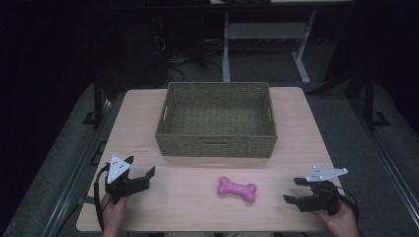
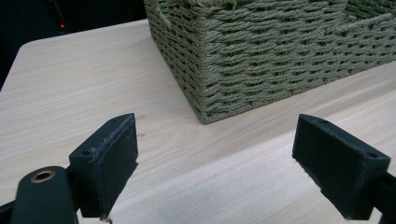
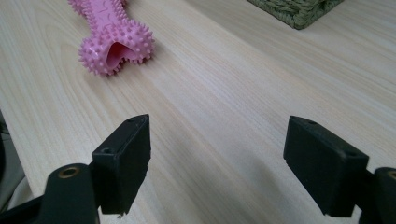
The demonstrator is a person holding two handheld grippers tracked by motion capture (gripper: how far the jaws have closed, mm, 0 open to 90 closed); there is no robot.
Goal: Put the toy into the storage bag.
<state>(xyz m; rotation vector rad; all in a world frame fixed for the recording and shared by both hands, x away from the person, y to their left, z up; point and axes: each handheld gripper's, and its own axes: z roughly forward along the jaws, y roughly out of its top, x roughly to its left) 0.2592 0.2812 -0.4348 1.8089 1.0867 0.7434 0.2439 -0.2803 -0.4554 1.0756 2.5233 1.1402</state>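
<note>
Woven basket sits at worktop far edge, centred, nothing inside. Pink spiky bone toy lies near front edge, approx midway btwn tools, touching neither. Left tool at front-left corner, jaws spread, released. Right tool at front-right corner, jaws apart, holding nothing.

Left tool gapes toward basket corner.
</note>
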